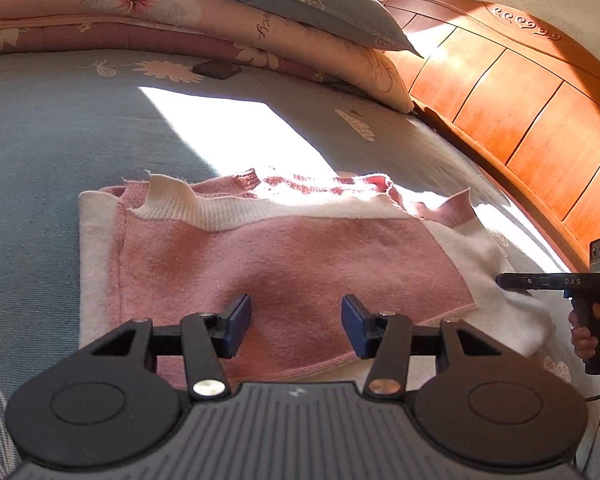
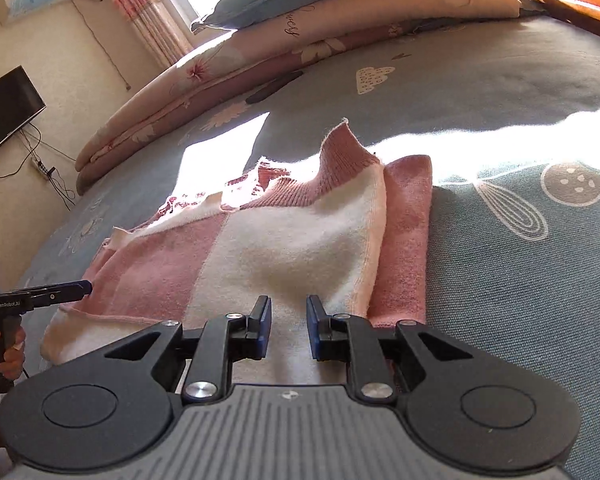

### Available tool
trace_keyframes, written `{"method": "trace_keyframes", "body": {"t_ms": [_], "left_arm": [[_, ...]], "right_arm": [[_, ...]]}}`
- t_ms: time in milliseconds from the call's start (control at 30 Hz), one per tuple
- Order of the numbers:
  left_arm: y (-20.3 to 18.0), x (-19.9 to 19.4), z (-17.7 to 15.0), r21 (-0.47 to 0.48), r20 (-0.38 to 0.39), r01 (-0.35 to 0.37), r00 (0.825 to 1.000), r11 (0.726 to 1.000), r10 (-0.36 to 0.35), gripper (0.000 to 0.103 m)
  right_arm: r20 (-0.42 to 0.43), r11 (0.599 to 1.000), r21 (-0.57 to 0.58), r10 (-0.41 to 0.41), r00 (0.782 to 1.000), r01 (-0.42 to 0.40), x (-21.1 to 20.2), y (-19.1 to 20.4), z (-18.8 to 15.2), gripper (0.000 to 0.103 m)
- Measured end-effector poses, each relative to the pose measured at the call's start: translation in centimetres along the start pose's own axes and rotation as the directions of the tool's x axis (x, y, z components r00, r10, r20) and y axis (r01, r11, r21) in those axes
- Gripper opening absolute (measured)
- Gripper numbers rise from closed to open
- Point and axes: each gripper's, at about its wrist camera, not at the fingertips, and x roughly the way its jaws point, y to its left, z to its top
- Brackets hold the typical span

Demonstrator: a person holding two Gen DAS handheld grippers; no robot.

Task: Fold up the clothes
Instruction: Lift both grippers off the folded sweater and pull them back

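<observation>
**Sweater lies folded on the bed, both grippers released**

The pink-and-white sweater lies on the blue bedspread, near the wooden headboard and well apart from the stacked quilts and pillow; it looks already gathered into a rough rectangle, so the step in hand seems to be the pause after a fold, with a further fold or a tidying of edges to come. The left gripper hovers just above the near pink panel, jaws apart and nothing between them; the right gripper hangs over the near white section, its jaws narrowly apart and likewise empty.

The next move probably calls for pinching the near hem at two spread points and carrying it toward the far edge evenly, since the knit is soft and will slump or skew if lifted from one side.

The garment is thick, fuzzy knit in broad pink and white bands; ribbed cuffs stick up at the far side, one pink cuff standing in a peak; sunlight washes out the far edge.
</observation>
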Motion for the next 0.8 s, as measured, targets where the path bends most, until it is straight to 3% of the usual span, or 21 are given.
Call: {"method": "trace_keyframes", "body": {"t_ms": [100,200,267,467,533,667,800], "left_arm": [[2.7,-0.8,0.0,-0.092,0.027,0.014,1.0,0.996,-0.011,0.049],[3.1,-1.6,0.7,-0.128,0.065,0.046,0.997,0.991,-0.038,0.057],[2.3,-1.5,1.3,-0.103,0.082,0.075,0.994,0.992,-0.066,0.063],[-0.1,2.9,2.8,-0.053,0.056,0.17,0.984,0.984,-0.167,0.064],[-0.2,4.2,2.9,-0.052,0.042,0.155,0.987,0.987,-0.152,0.064],[1.0,5.0,3.8,-0.047,0.048,0.013,0.999,0.999,-0.01,0.064],[2.5,3.8,4.8,-0.101,0.063,-0.024,0.998,0.995,0.031,0.064]], "right_arm": [[0.021,1.0,0.022,0.019,1.0,-0.019,-0.8,-0.8,-0.3,0.021],[0.035,1.0,0.004,0.011,0.999,-0.011,-1.2,-0.2,-0.2,0.023],[0.057,1.0,-0.028,-0.002,0.998,0.003,-1.2,0.7,0.3,0.035],[0.061,0.993,-0.112,-0.029,0.998,0.035,1.2,3.1,2.6,0.037],[0.05,0.994,-0.101,-0.036,0.998,0.041,2.1,3.0,2.8,0.037],[0.043,0.991,-0.087,-0.097,0.994,0.101,3.0,2.1,2.3,0.036],[0.085,0.99,-0.069,-0.12,0.989,0.126,2.0,1.4,2.4,0.037]]}}
